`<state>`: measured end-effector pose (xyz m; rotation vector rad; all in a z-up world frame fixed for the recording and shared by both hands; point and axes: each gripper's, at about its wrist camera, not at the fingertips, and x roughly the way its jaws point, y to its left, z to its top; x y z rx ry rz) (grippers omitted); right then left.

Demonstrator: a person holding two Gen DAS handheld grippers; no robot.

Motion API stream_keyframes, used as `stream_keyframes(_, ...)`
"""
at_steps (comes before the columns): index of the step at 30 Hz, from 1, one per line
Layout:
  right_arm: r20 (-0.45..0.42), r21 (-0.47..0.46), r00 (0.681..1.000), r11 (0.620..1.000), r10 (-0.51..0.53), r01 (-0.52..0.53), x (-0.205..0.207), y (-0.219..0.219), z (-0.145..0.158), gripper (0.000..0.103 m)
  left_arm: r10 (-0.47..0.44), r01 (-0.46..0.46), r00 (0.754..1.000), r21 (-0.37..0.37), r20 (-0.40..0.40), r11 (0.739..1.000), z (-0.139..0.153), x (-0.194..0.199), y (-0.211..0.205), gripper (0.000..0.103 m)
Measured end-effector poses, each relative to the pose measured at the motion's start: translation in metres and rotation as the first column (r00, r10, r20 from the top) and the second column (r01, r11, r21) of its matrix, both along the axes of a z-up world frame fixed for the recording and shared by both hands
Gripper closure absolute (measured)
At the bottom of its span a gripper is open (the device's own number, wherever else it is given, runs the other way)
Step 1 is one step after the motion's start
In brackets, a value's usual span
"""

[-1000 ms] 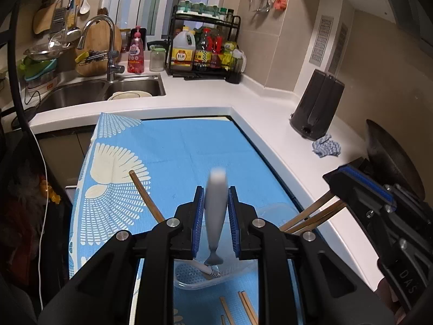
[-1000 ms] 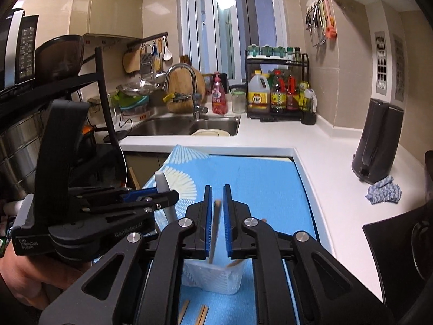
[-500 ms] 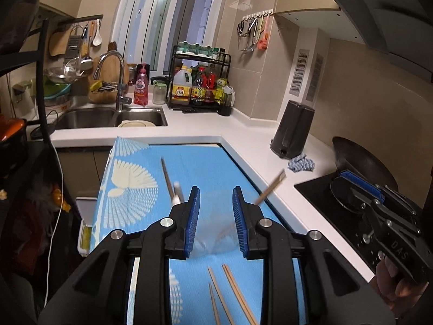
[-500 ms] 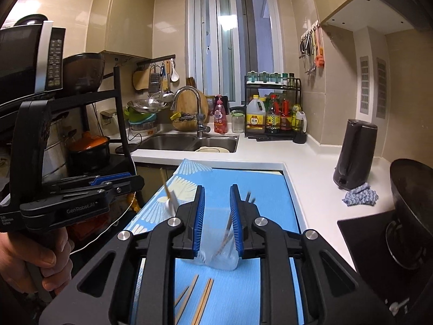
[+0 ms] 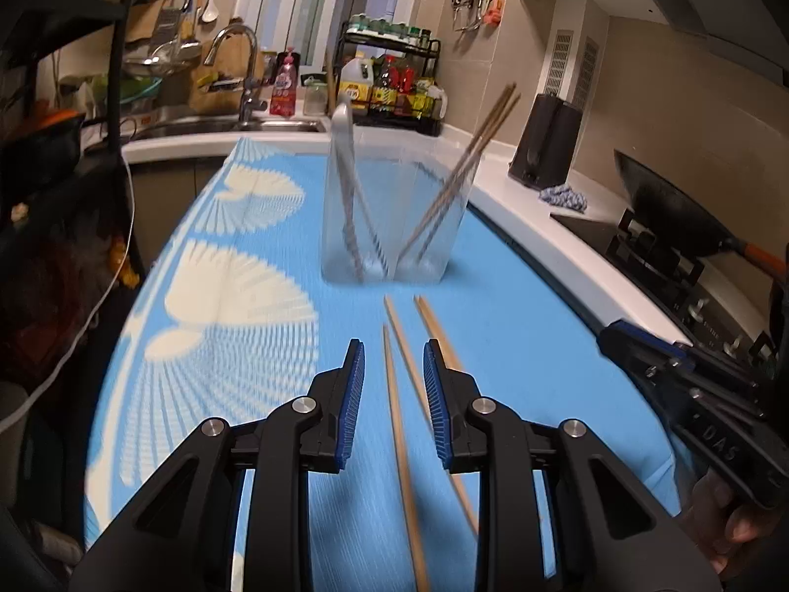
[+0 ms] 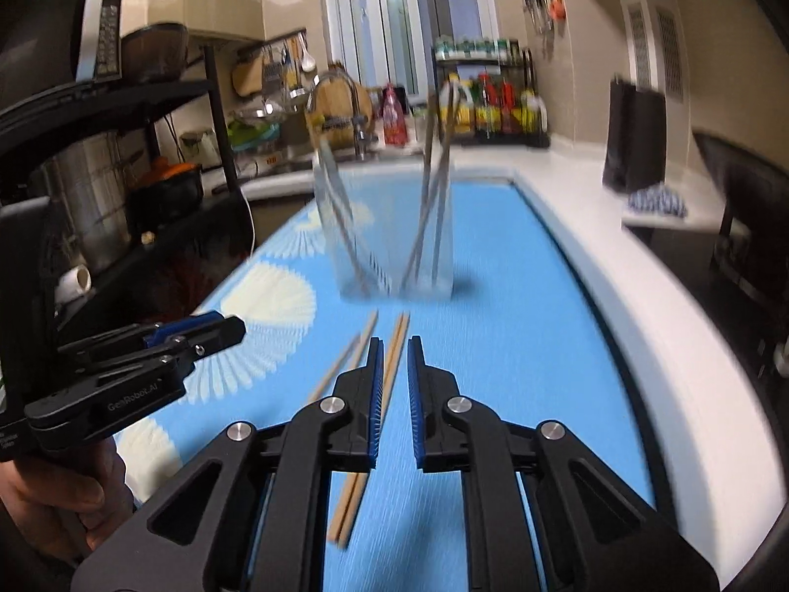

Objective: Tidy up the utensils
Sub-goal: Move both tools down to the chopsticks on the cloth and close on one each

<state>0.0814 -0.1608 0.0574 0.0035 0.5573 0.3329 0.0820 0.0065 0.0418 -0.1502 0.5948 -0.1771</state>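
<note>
A clear plastic container [image 5: 389, 212] stands on the blue mat [image 5: 518, 345]. In it a white-handled utensil [image 5: 342, 148] leans left and several chopsticks [image 5: 473, 158] lean right. Loose chopsticks [image 5: 400, 394] lie on the mat in front of it. My left gripper [image 5: 393, 350] hovers over them, open, with nothing between its pads. My right gripper [image 6: 393, 345] is just above a loose pair of chopsticks [image 6: 400, 330]; its jaws are closing to a narrow gap with nothing pinched. Each gripper shows at the edge of the other's view: right gripper [image 5: 611, 340], left gripper [image 6: 232, 330].
A white counter borders the mat on the right, with a black kettle [image 5: 547, 143] and a blue cloth [image 5: 564, 195]. A wok [image 5: 675, 217] sits on the stove. At the back are a sink tap [image 5: 246, 74] and a bottle rack [image 5: 394, 89]. A black shelf with pots [image 6: 148, 148] stands at the left.
Both grippers let go over the container: the white-handled utensil and a chopstick now stand in it. Both then drew back and sank toward the loose chopsticks on the mat.
</note>
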Motion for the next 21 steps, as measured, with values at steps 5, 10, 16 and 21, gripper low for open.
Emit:
stream_keyframes(5,-0.087,-0.004,0.996,1.000,0.017,-0.018,-0.007,0.009,-0.041,0.093,0.032,-0.032,0.999,0.016,-0.028,0.999,-0.036,-0.025,-0.006,0.078)
stream_keyframes(10,-0.126,-0.009,0.992,1.000,0.021,-0.022,-0.002,0.019,-0.057,0.091,0.045,-0.044,0.998,0.032,-0.033,0.999,-0.050,-0.041,-0.014,0.078)
stream_keyframes(16,-0.165,-0.020,0.986,1.000,0.015,-0.018,0.003,0.023,-0.069,0.091,0.045,-0.044,0.998,0.032,-0.048,0.999,-0.061,-0.045,-0.017,0.078)
stream_keyframes(21,-0.171,-0.038,0.985,0.999,0.015,-0.022,0.002,0.025,-0.074,0.090,0.043,-0.040,0.998,0.047,-0.053,0.998,-0.066,-0.044,-0.021,0.078)
